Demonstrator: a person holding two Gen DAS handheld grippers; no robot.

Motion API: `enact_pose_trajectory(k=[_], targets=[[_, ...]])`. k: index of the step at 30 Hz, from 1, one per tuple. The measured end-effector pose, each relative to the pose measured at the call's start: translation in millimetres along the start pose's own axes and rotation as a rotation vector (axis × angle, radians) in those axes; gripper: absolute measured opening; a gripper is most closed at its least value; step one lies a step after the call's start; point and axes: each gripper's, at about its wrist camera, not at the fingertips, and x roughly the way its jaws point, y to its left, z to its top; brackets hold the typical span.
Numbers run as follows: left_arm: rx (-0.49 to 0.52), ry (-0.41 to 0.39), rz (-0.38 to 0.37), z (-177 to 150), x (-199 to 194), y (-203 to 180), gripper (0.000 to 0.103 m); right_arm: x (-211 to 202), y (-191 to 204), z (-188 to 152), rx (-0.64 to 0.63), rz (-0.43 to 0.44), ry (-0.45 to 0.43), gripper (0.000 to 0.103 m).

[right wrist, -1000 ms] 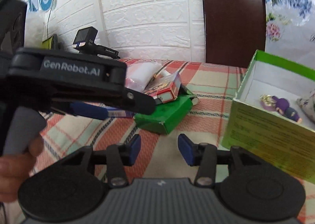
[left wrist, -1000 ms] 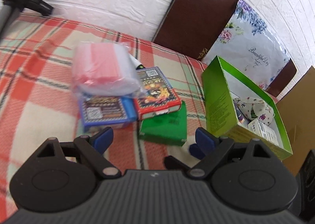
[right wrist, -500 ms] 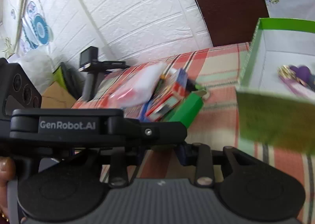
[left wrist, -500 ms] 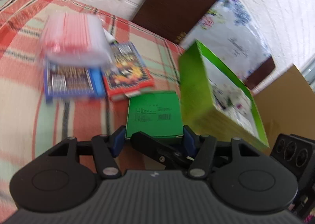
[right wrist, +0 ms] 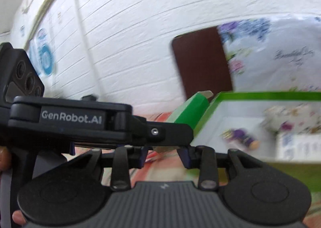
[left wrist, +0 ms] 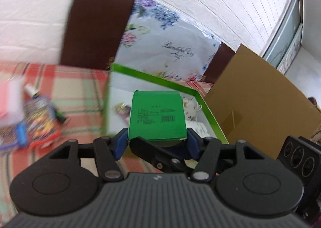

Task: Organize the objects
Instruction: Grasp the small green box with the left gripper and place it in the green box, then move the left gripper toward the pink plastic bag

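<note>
A small green carton (left wrist: 156,115) with a barcode label hangs above the checked cloth, and my left gripper (left wrist: 157,141) is shut on its two sides. Just behind it stands the large open green box (left wrist: 152,79), white inside. In the right wrist view the carton (right wrist: 190,111) shows edge-on, tilted up at the open box's (right wrist: 260,94) rim, with the left gripper (right wrist: 186,133) crossing from the left. My right gripper (right wrist: 164,152) sits under the carton's near end. Its jaws are opening, with a pale bit of the carton between the pads and narrow gaps showing.
Blurred card packs (left wrist: 40,119) and a pink bag (left wrist: 10,97) lie on the cloth at the left. The open box holds a purple doll (right wrist: 240,135) and a floral pouch (right wrist: 291,117). A brown chair back (left wrist: 96,23), a floral bag (left wrist: 166,47) and cardboard (left wrist: 260,97) stand behind.
My left gripper closed on the green carton, lifted it off the cloth and swung right towards the open box. The right gripper narrowed and rose alongside, staying under the carton.
</note>
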Motion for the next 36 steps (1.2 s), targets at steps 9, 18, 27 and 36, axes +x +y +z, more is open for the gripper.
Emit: enact_pose_trajectory(k=[9,18,27,36], targets=[[0.010,0.021,0.144,8,42,-1,0.070,-3,-70,1,0.128,-0.293,-0.009,0.053],[0.098,0.044,0.302,-13,9,-14,0.070,-32,-63,-10,0.156,-0.286,-0.031,0.053],[0.150,0.019,0.483,-41,-37,-22,0.098,-61,-25,-18,0.137,-0.248,-0.009,0.054],[0.127,0.026,0.610,-64,-68,-13,0.103,-61,13,-35,0.125,-0.179,0.068,0.057]])
